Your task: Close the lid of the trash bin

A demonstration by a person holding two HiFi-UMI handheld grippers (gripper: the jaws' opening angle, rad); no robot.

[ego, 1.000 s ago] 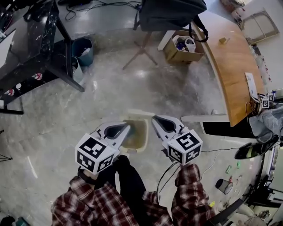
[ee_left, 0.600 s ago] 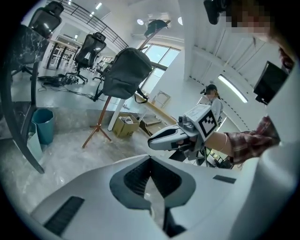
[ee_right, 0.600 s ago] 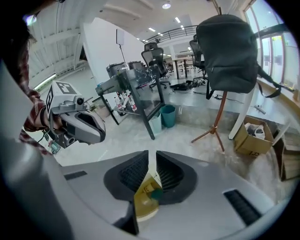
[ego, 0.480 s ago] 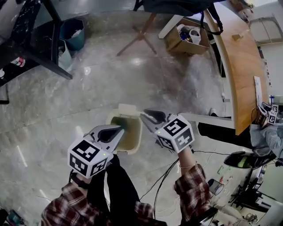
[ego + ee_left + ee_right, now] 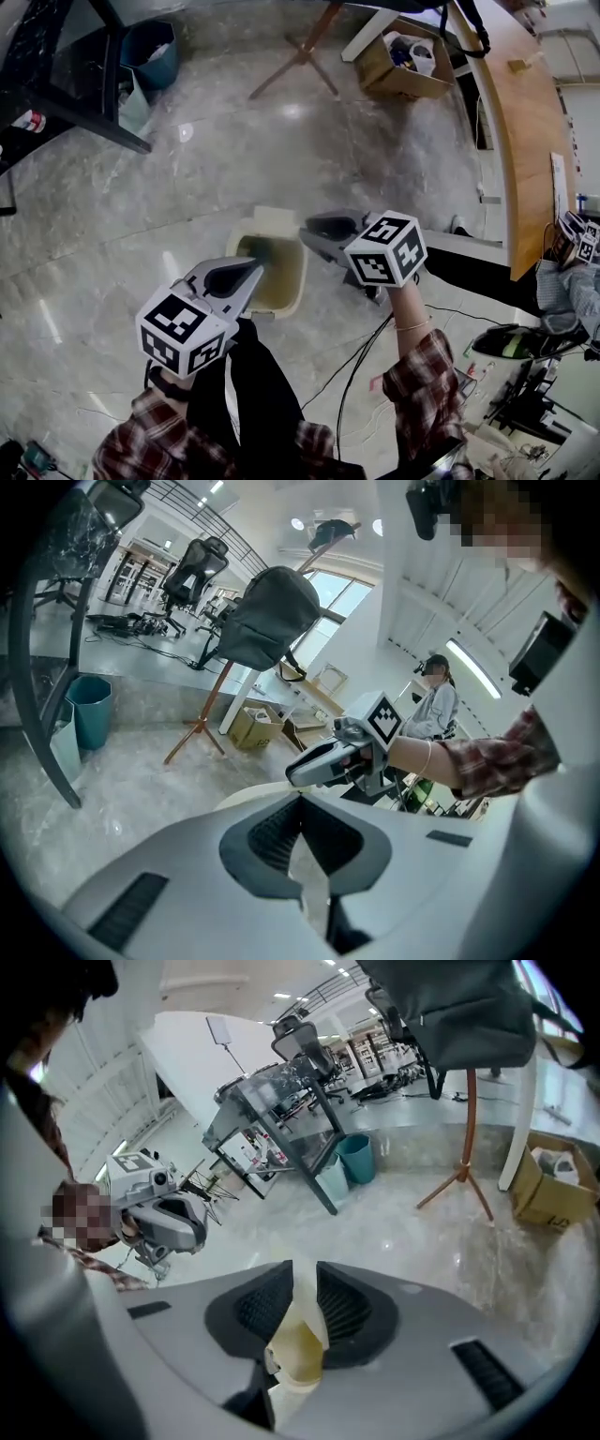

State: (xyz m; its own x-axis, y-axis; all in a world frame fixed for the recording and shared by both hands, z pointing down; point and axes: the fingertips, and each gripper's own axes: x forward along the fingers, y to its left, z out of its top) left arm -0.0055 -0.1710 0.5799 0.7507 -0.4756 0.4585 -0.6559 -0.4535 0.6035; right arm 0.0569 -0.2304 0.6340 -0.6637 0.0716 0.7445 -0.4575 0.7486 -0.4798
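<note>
A cream trash bin (image 5: 284, 292) stands open on the marble floor, showing its yellowish inside. Its lid (image 5: 273, 218) stands raised at the far rim. My right gripper (image 5: 307, 229) reaches in from the right to the lid's right end. In the right gripper view (image 5: 305, 1283) its jaws stand a narrow way apart, with a strip of the cream lid (image 5: 306, 1299) filling the gap. My left gripper (image 5: 256, 270) hovers over the bin's near left part, its tips (image 5: 300, 797) touching and holding nothing.
A teal bin (image 5: 150, 52) and a black desk frame (image 5: 89, 108) stand far left. A wooden stand leg (image 5: 295, 61) and a cardboard box (image 5: 408, 61) are at the back. A long wooden counter (image 5: 525, 141) runs along the right. Cables (image 5: 361, 361) trail near my legs.
My right gripper has swung left and towards the raised lid, turning its marker cube upward. The left gripper stayed over the bin's near side. The head view shifted, so the bin sits lower left.
</note>
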